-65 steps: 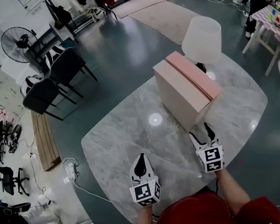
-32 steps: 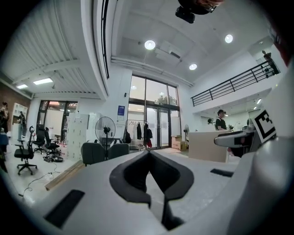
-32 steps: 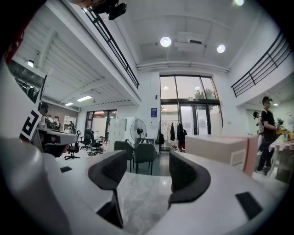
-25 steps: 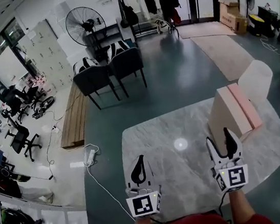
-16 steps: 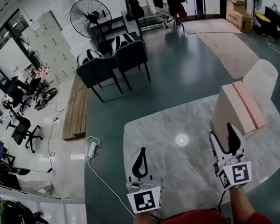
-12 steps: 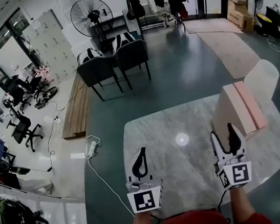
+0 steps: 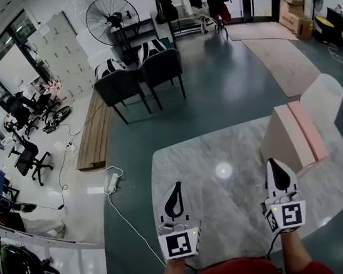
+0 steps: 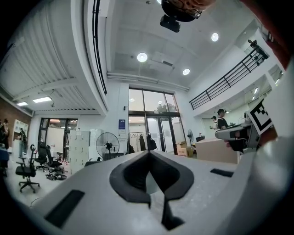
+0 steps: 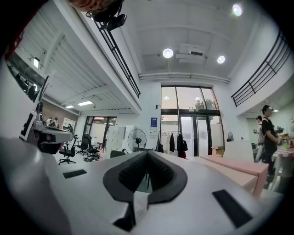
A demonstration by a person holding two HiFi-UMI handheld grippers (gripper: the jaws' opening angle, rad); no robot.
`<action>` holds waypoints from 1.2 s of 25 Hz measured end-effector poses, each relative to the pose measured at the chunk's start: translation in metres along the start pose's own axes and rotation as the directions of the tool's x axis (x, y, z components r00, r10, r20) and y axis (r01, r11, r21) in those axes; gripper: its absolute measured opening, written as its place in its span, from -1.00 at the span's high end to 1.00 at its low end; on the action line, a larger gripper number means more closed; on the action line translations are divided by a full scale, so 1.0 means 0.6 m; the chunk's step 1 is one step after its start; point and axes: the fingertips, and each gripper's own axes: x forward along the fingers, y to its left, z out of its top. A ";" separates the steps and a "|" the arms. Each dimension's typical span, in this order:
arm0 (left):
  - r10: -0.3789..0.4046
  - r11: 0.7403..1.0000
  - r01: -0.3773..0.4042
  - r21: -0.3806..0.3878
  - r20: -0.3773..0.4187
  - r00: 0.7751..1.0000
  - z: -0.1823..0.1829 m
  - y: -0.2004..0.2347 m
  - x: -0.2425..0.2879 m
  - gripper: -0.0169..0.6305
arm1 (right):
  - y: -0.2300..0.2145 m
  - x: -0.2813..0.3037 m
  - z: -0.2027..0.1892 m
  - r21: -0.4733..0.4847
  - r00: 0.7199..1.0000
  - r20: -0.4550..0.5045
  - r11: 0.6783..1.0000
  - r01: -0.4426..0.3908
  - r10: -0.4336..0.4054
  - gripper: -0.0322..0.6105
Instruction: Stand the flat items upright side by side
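Two flat items stand upright side by side on the marble table (image 7: 233, 213): a beige box (image 7: 283, 140) and, against its right face, a pink slab (image 7: 307, 125). In the right gripper view the pink slab (image 9: 239, 166) lies just right of my jaws. My right gripper (image 7: 275, 163) hovers over the table just in front of the beige box, apart from it. Its jaws have just been closing and now stand shut (image 9: 147, 153) with nothing between them. Near the table's front left my left gripper (image 7: 176, 186) is shut and empty (image 8: 148, 153).
A white chair (image 7: 325, 96) stands behind the two items. Beyond the table are two dark chairs (image 7: 140, 74), a standing fan (image 7: 111, 14), a wooden bench (image 7: 92, 135) and a power strip with cable (image 7: 111, 183) on the floor. A rug (image 7: 281, 61) lies at the far right.
The right gripper's jaws were spread apart half a second ago and are now together. Both hands stay in place. Since the oldest frame the head view has swung left.
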 end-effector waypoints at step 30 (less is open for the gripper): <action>-0.038 0.999 0.037 -0.022 -0.031 0.999 -0.029 -0.012 -0.007 0.94 | 0.008 -0.017 -0.008 -0.038 0.999 -0.018 0.999 0.029 -0.030 0.90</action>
